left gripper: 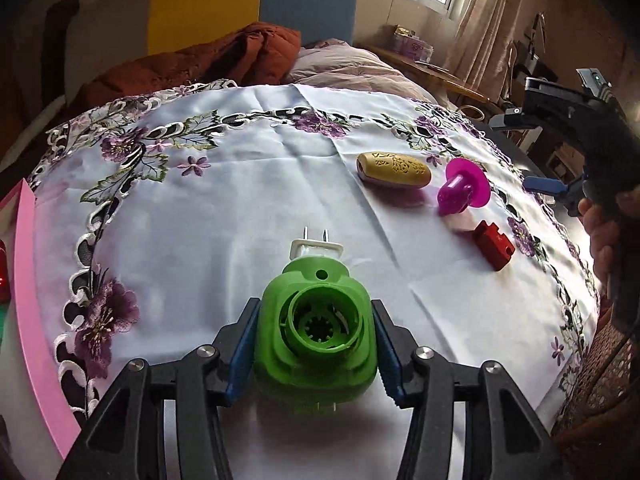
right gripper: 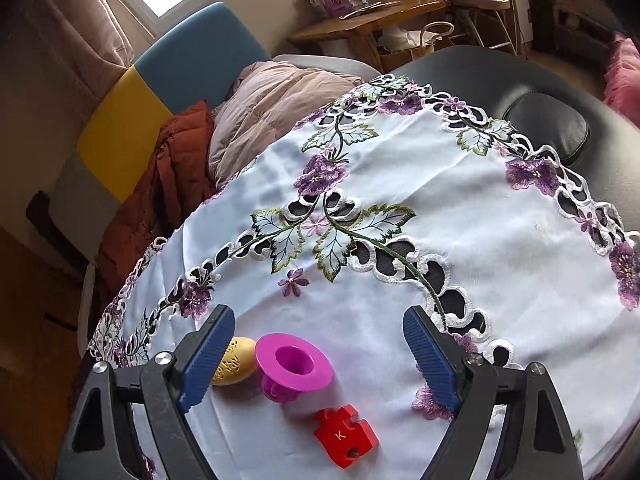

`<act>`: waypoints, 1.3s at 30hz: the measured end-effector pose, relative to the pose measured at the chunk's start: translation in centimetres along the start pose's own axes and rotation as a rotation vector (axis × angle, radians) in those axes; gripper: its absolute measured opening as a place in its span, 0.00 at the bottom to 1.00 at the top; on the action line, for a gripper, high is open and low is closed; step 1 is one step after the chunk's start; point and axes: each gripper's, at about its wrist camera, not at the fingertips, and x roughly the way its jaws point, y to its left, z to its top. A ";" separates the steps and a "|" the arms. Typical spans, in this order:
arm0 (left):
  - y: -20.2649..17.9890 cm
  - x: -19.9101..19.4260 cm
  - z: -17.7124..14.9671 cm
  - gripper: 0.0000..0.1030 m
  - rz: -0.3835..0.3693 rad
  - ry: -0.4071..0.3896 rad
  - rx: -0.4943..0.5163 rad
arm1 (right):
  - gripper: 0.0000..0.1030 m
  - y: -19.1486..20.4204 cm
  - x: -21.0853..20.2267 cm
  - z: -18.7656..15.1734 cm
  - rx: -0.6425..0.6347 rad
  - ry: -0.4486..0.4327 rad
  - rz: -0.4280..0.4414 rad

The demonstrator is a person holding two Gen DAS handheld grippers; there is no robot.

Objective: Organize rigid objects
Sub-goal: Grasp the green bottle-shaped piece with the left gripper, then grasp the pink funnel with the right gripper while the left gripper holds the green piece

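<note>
Green plastic plug-in device (left gripper: 316, 332) with a white two-pin plug is clasped between the blue pads of the left gripper (left gripper: 316, 346), above the white embroidered tablecloth (left gripper: 224, 216).

Its sides are pressed by both jaws, the pins pointing away from the camera. The right gripper (right gripper: 320, 360) is held spread wide and grips nothing; between its jaws lie a magenta plastic flanged cup (right gripper: 292, 364) and a red puzzle-shaped block marked K (right gripper: 346, 436), while a yellow carved oval piece (right gripper: 236, 364) is partly hidden behind the left pad.
</note>
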 end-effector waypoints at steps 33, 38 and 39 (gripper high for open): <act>-0.3 -0.1 -0.9 0.51 0.016 -0.059 0.041 | 0.85 13.6 6.3 -4.5 -0.581 0.172 0.040; -0.3 -0.1 -0.9 0.51 0.011 -0.063 0.038 | 0.91 10.3 2.9 -1.5 -0.416 0.065 0.050; -0.2 -0.1 -0.9 0.51 0.008 -0.063 0.035 | 0.93 9.5 2.8 -1.3 -0.404 0.073 0.038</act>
